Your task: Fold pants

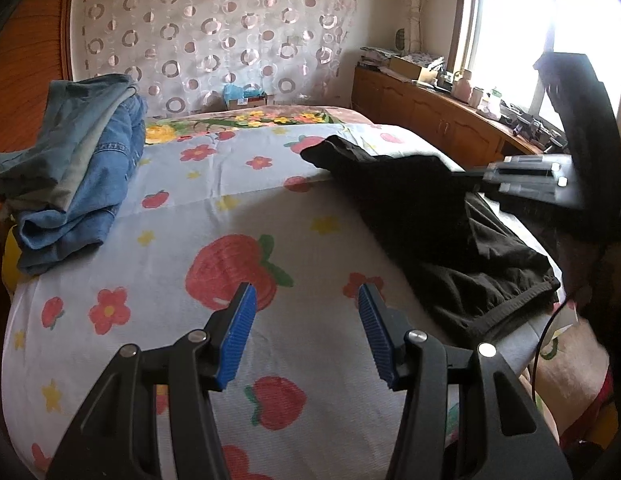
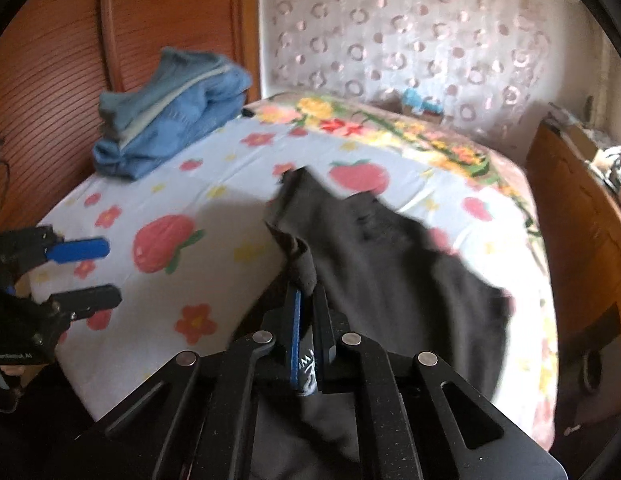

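Note:
Black pants point(image 1: 430, 224) lie crumpled on the right side of the bed, one end hanging toward the bed's edge. In the right wrist view my right gripper point(image 2: 308, 292) is shut on a bunched fold of the black pants point(image 2: 390, 264), which rises above its fingertips. From the left wrist view the right gripper point(image 1: 460, 178) reaches in from the right, its tips buried in the cloth. My left gripper point(image 1: 306, 300) stands open over the bare sheet, left of the pants, with nothing between its blue pads. The left gripper point(image 2: 110, 274) also shows at the left edge of the right wrist view.
A stack of folded blue jeans point(image 1: 78, 168) sits at the bed's far left by the wooden headboard point(image 2: 50, 80). The strawberry-print sheet point(image 1: 170, 220) covers the bed. A wooden cabinet point(image 1: 430, 116) with clutter runs along the right under a bright window.

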Tool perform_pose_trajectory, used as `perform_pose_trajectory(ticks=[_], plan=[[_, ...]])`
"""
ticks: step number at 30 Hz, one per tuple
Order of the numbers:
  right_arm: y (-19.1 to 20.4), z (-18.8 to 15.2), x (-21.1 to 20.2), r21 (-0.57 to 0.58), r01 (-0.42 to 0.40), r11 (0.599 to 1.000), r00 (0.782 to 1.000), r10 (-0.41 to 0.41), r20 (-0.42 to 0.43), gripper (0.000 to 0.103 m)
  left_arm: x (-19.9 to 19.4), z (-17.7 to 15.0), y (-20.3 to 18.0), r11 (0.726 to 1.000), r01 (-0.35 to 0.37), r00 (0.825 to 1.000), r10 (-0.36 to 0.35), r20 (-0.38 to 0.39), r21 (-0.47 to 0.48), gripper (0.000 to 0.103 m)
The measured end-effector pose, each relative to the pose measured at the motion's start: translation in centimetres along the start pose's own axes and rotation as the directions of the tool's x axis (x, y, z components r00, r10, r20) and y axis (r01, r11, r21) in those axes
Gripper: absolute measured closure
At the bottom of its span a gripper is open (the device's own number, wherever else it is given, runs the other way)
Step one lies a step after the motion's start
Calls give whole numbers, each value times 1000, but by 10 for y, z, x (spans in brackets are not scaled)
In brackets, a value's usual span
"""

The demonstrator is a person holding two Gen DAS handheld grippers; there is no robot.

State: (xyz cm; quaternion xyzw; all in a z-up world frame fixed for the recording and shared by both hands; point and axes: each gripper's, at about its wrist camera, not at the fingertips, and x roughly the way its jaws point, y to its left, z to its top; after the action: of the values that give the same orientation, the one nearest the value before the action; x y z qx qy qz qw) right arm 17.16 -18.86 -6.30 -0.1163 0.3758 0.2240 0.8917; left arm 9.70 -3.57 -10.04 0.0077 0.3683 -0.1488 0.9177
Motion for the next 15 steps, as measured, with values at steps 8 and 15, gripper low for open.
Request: perform_pose_trajectory(ticks=[8,15], plan=[[-58,10,-5,24,114,993,993,-114,3,101,2,1,-7,1000,10,1000,-10,0,12,51],[-118,4,7,135,232,963,972,-226,-56,75,2,0,-12,1000,14,1000,-14,-4,24,51]])
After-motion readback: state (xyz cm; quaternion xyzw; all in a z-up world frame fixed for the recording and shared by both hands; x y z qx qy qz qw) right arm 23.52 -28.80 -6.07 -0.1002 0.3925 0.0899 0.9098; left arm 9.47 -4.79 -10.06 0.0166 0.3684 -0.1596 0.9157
